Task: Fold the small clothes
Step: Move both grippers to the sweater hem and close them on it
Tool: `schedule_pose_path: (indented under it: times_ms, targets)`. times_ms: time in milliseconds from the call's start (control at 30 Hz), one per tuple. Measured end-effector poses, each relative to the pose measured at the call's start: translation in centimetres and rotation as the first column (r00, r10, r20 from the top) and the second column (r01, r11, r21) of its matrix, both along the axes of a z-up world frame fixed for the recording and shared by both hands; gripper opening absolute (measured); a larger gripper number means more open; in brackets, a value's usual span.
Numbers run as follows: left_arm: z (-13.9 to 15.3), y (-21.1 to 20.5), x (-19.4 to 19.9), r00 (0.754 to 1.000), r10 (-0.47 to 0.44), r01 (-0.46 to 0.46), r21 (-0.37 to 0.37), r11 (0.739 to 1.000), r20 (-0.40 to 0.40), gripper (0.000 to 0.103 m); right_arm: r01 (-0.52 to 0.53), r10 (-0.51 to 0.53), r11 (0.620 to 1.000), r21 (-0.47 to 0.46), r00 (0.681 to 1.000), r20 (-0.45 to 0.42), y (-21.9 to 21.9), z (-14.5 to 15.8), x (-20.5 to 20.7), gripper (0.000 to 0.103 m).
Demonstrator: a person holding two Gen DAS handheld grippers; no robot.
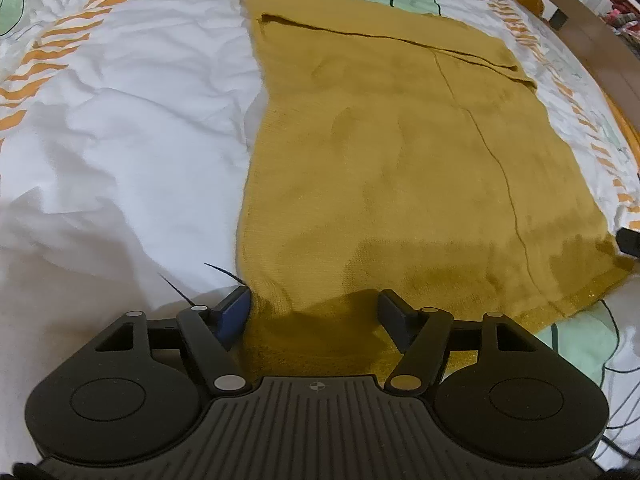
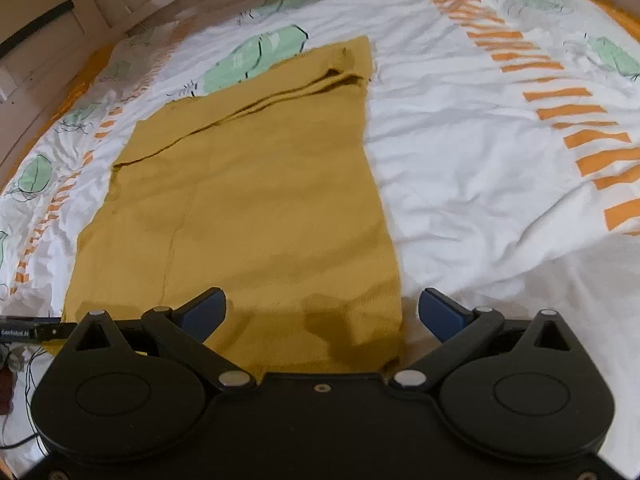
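A mustard-yellow knitted garment [image 1: 384, 152] lies flat on the bed, its sides folded inward so a long seam runs down it. It also shows in the right wrist view [image 2: 256, 208]. My left gripper [image 1: 314, 304] is open, low over the garment's near hem at its left corner; nothing is held. My right gripper [image 2: 322, 306] is open over the near hem at the garment's right corner, its right finger [image 2: 440, 312] over the sheet beside the cloth. The hem itself is partly hidden under both gripper bodies.
The bed cover [image 1: 120, 140] is white and wrinkled, with orange stripes [image 2: 568, 112] and green leaf prints [image 2: 256, 56]. A wooden bed frame [image 1: 580, 8] runs along the far edge. Thin cables [image 2: 24, 368] and a dark device [image 2: 28, 332] lie at the near left.
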State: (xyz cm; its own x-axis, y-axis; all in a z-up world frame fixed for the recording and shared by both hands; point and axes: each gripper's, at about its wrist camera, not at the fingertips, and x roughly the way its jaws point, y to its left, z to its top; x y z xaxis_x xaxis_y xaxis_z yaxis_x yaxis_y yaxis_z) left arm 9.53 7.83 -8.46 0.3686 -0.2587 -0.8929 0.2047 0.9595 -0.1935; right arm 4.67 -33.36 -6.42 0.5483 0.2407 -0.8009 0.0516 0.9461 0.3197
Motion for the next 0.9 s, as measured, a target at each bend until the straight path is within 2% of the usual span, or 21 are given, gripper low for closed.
schedule_pose_path:
  times_ms: [167, 300, 433, 500, 733, 900]
  targets:
    - [-0.1, 0.1, 0.0, 1.0, -0.006, 0.006, -0.012, 1.0, 0.0, 0.068, -0.046, 0.049, 0.997, 0.06, 0.997, -0.06, -0.3, -1.2, 1.4, 0.102]
    - [0.0, 0.4, 0.0, 1.0, -0.007, 0.007, -0.044, 0.999, -0.004, 0.068, -0.06, 0.076, 0.983, 0.176, 0.993, -0.088, -1.3, -1.5, 1.7, 0.102]
    - [0.0, 0.8, 0.0, 1.0, -0.008, 0.007, -0.084, 0.996, -0.011, 0.067, -0.065, 0.098, 0.962, 0.265, 0.989, -0.114, -2.2, -1.5, 1.5, 0.093]
    - [0.1, 0.8, 0.0, 1.0, -0.008, 0.007, -0.094, 0.996, -0.014, 0.064, -0.073, 0.108, 0.959, 0.274, 0.987, -0.116, -2.3, -1.4, 1.4, 0.091]
    - [0.4, 1.1, -0.5, 0.999, -0.023, 0.02, -0.118, 0.993, -0.022, 0.045, -0.117, 0.152, 0.961, 0.25, 0.98, -0.126, -2.1, -1.1, 0.9, 0.073]
    - [0.6, 1.7, -0.8, 1.0, -0.003, 0.0, -0.132, 0.991, -0.023, 0.033, -0.136, 0.169, 0.962, 0.236, 0.977, -0.127, -2.1, -0.9, 0.7, 0.066]
